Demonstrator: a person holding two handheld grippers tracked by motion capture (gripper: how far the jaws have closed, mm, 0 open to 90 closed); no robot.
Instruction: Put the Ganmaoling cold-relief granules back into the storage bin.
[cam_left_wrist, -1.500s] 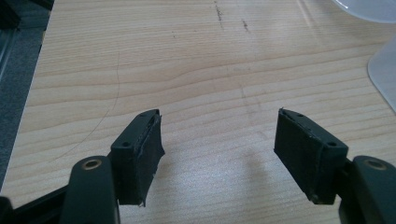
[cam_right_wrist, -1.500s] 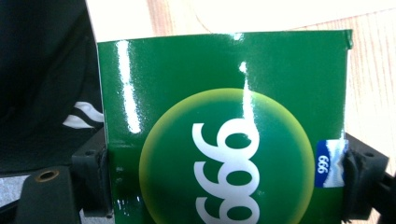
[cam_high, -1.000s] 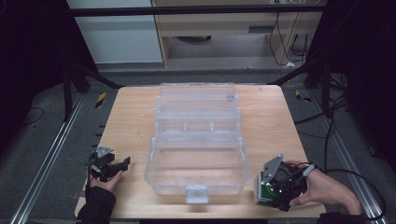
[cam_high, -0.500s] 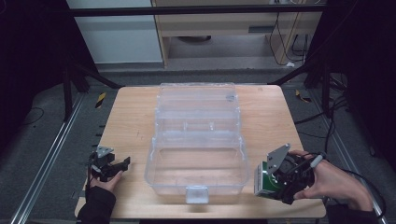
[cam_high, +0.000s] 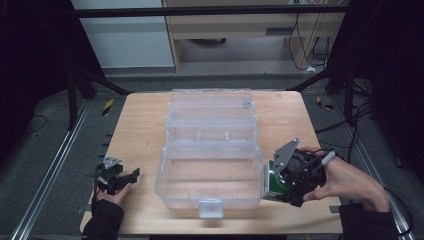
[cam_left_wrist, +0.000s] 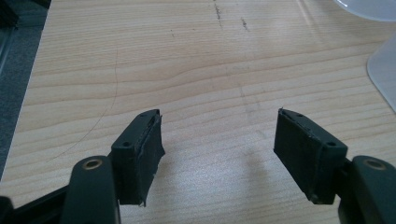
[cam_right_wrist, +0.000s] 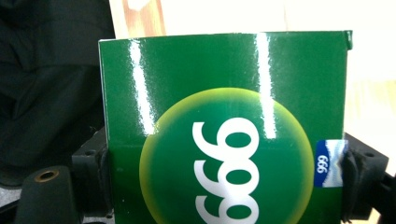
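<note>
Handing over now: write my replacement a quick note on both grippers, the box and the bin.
Right gripper: shut on the green box, held beside the right wall of the clear bin.
Left gripper: jaws open, nothing held, low over bare table to the left of the bin.
Done: box is gripped.
Left: it is not yet inside the bin; probably that is the next step.

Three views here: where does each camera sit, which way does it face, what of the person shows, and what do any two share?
High view: fixed above the person's side, looking forward and down on the wooden table and clear plastic box; both hands and forearms enter from below.
Left gripper view: rides the left gripper, looking along its parted jaws at bare tabletop.
Right gripper view: rides the right gripper, facing the green carton clamped between its jaws.
Shared: the carton also appears in the high view, beside the box's right end.
</note>
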